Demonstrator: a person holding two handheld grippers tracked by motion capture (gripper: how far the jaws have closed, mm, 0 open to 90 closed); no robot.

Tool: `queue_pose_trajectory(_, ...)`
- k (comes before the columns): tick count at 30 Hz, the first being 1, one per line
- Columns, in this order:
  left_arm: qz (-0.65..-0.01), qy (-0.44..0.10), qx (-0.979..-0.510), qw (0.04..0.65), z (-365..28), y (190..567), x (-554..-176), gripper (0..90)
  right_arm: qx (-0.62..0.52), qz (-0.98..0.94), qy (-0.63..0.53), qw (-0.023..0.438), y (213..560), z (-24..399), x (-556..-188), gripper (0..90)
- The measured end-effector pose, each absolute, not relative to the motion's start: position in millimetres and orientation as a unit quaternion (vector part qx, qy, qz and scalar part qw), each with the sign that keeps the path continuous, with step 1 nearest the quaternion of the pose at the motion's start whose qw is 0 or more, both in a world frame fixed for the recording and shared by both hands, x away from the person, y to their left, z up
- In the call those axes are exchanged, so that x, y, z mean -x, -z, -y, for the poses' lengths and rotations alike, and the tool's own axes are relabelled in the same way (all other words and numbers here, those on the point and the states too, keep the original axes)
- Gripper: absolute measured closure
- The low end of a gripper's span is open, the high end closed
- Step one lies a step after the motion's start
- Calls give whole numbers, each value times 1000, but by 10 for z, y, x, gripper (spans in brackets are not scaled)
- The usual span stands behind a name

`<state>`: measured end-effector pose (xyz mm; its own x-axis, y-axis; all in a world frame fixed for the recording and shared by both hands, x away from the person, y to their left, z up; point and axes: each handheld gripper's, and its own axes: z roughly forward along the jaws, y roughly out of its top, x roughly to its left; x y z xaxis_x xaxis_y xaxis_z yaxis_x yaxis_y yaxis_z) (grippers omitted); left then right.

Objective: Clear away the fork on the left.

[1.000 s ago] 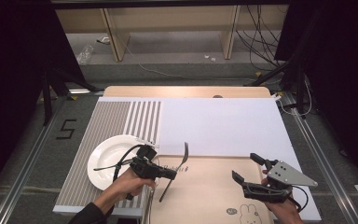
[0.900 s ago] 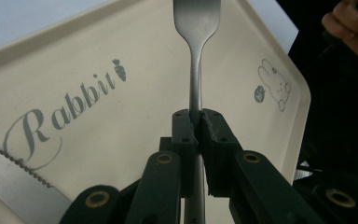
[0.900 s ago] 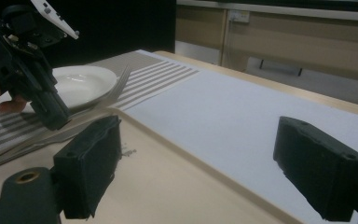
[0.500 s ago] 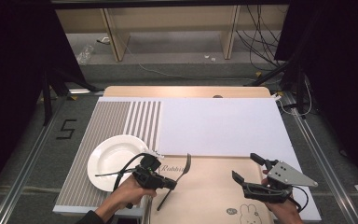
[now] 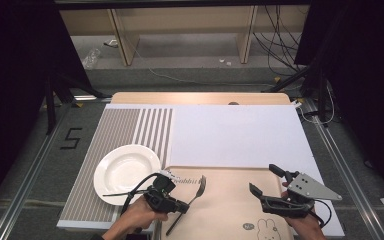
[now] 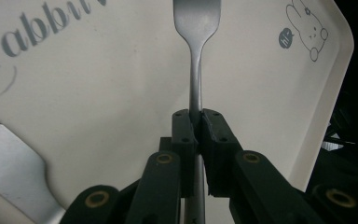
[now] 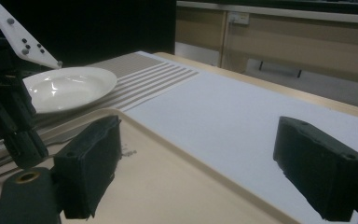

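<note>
We hold a fork point(image 6: 196, 56) in the left tool point(image 5: 179, 205), its jaws pinching the slim metal handle just below the neck. The tines point out over the cream tray point(image 5: 230, 200), at its left end, with the handle trailing back past the tray's near edge. We judge the fork is already carried to the tray but not yet laid down; lowering it flat and letting go are left. The right tool point(image 5: 266, 186) waits over the tray's right part, jaws spread wide and holding nothing.

The fork is dull brushed steel, narrow at the neck and broad at the head. The tray is smooth matte plastic with a raised rim, printed lettering and a small rabbit drawing. Just left of it, on a grey striped mat point(image 5: 115, 130), sits a round, glossy white plate point(image 5: 125, 170), shallow and bare. A plain white sheet point(image 5: 235, 135) covers the desk point(image 5: 200, 98) beyond.
</note>
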<state>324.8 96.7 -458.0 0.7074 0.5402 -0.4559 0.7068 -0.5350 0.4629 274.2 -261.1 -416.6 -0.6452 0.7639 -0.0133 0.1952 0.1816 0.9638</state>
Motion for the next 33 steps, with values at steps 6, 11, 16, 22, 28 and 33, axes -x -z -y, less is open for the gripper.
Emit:
queue_pose_trajectory(6,-360,132,-869,313,-939,4622,-3219,839,-332,-725,-546,258,4161,2607,-2736,159)
queue_pose_trajectory(11,-360,136,-871,305,-917,4661,-3209,838,-332,-724,-546,259,4163,2606,-2738,160)
queue_pose_trajectory(16,-360,137,-874,295,-897,4691,-3202,836,-332,-726,-544,259,4162,2606,-2735,160)
queue_pose_trajectory(22,-360,139,-877,287,-872,4736,-3190,825,-331,-725,-545,259,4166,2599,-2738,160)
queue_pose_trajectory(28,-343,117,-884,296,-845,4657,-3165,632,-331,-726,-544,259,4168,2600,-2740,160)
queue_pose_trajectory(33,-331,112,-879,324,-847,4588,-3163,475,-331,-727,-544,259,4167,2598,-2739,160)
